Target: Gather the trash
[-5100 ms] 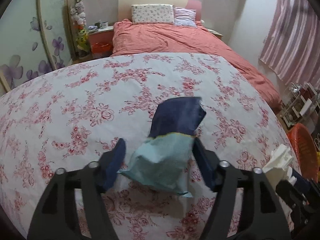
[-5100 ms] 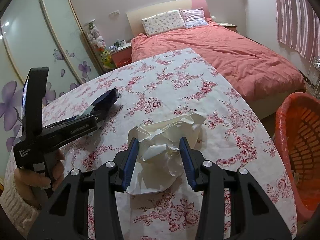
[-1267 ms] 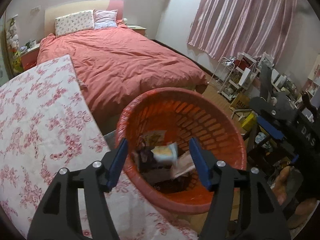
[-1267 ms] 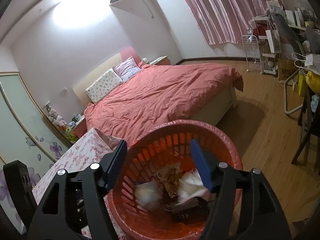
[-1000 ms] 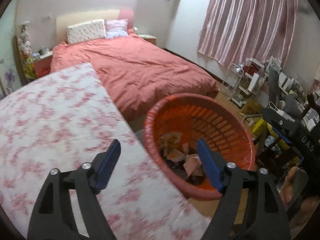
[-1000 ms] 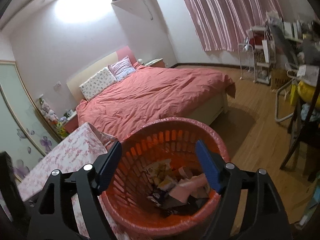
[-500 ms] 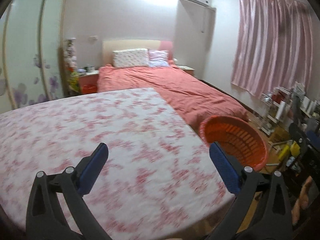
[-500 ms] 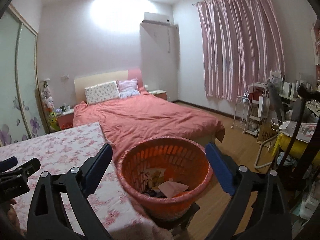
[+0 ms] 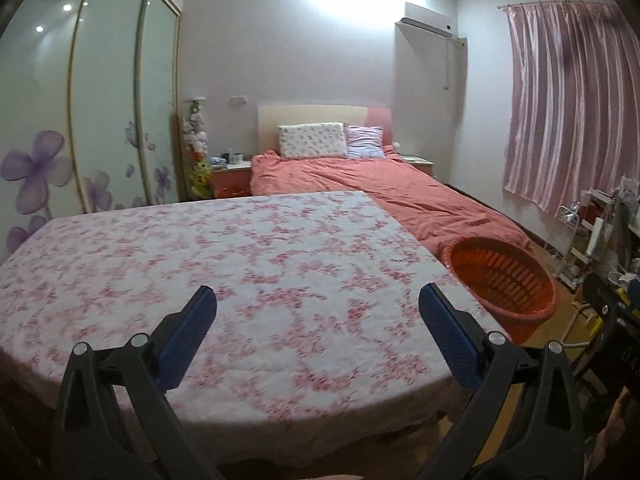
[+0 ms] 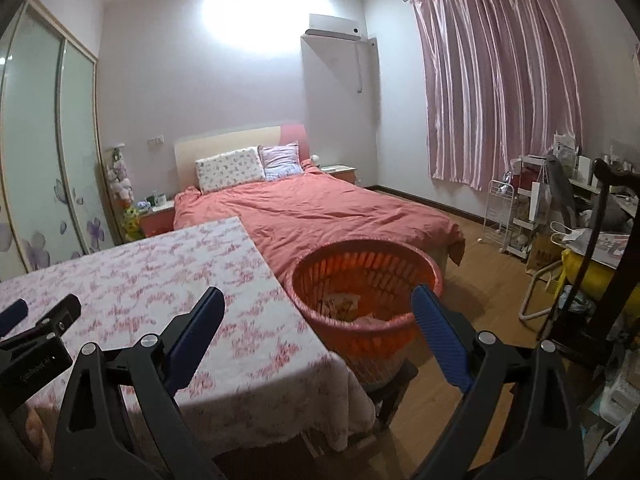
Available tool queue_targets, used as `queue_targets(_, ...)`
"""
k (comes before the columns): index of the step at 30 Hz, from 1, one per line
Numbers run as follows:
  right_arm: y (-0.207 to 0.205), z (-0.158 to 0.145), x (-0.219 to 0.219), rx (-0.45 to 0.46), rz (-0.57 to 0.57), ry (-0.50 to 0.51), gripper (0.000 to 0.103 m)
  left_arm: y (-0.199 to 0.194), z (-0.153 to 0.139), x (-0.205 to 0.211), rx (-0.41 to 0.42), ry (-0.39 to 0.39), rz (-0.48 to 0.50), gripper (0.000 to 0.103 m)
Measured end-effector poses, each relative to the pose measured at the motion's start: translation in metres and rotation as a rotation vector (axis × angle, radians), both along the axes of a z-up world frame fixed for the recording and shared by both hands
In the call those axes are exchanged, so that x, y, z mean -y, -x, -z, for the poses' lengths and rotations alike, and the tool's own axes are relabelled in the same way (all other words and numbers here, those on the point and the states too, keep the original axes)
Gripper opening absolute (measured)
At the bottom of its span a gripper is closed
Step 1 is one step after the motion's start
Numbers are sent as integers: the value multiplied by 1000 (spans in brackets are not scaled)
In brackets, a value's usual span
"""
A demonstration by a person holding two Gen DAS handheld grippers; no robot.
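Observation:
The orange slatted basket (image 10: 366, 276) stands on the floor off the table's right edge, with wrappers and paper (image 10: 340, 306) lying in its bottom. It also shows in the left wrist view (image 9: 502, 280). My left gripper (image 9: 318, 330) is open and empty above the near part of the floral tablecloth (image 9: 224, 256). My right gripper (image 10: 316, 330) is open and empty, held back over the table's corner and the basket's near rim. The left gripper's body (image 10: 36, 336) shows at the left edge of the right wrist view.
A bed with a coral duvet (image 10: 320, 212) lies behind the table and basket. Pink curtains (image 10: 496, 92), a white wire rack (image 10: 500, 216) and a cluttered desk (image 10: 592, 224) stand to the right. Sliding wardrobe doors (image 9: 80, 120) line the left wall.
Both grippers let their trash fall into the basket, then pulled back and up. The left one swung over the table. Both jaws have opened wider.

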State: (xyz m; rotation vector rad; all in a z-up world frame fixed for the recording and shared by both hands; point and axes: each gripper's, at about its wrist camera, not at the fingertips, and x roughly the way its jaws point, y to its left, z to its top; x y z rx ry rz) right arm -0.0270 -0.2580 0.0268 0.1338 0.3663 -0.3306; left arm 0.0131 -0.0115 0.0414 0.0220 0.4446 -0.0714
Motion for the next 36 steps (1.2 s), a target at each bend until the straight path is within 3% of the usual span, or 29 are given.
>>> queue_targets(12, 19, 15, -23, -46, 52, 58, 94, 16, 17, -20, -36, 15, -76, 99)
queue_targets(36, 20, 34, -22, -139, 105, 54, 94, 19, 34, -19, -105, 32, -85, 99)
